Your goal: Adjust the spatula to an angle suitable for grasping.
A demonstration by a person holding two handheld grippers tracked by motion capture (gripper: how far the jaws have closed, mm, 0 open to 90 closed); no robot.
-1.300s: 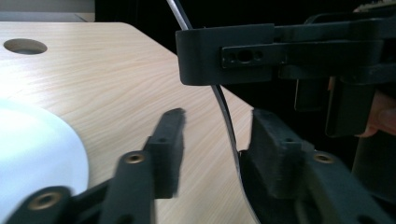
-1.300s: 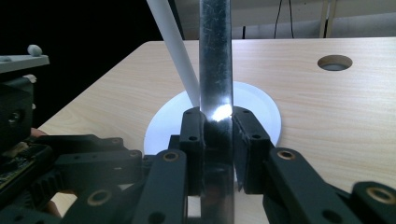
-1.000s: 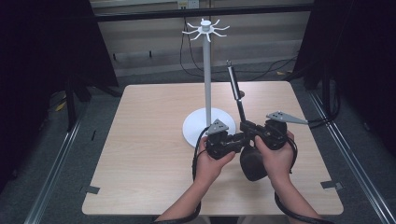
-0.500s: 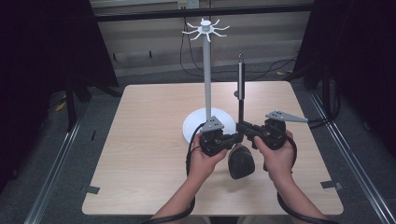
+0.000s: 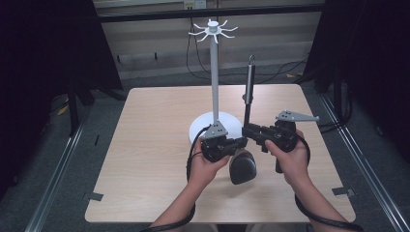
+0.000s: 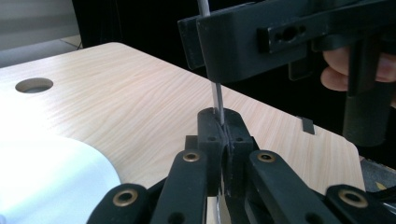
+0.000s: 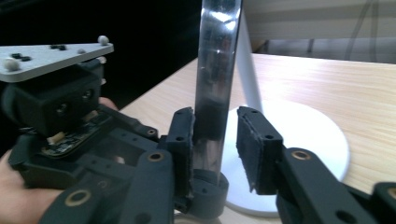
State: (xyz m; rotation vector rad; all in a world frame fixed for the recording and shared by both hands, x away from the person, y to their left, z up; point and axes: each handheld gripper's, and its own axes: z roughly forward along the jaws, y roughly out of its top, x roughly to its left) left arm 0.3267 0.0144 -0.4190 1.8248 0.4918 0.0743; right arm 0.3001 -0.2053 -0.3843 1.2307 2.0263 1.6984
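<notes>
A long kitchen utensil (image 5: 249,84) stands upright in front of the white hook stand (image 5: 213,82). It has a dark handle with a loop on top, and its black head (image 5: 242,168) is low over the table. My left gripper (image 5: 240,143) is shut on its thin metal shaft (image 6: 217,100). The jaws of my right gripper (image 7: 215,135) flank the glossy handle (image 7: 218,65) just above and have just been opening. One pad lies near the handle and a gap shows at the other. In the left gripper view the right gripper (image 6: 280,37) sits right above.
The stand's round white base (image 5: 200,128) sits mid-table just behind both hands, and its hook crown (image 5: 213,30) is high above. The wooden table (image 5: 145,145) has a cable hole (image 6: 33,85). Dark curtains and floor rails flank the table.
The utensil's handle swung from tilted to upright and its head came lower in front of the hands. The left gripper moved slightly left with it.
</notes>
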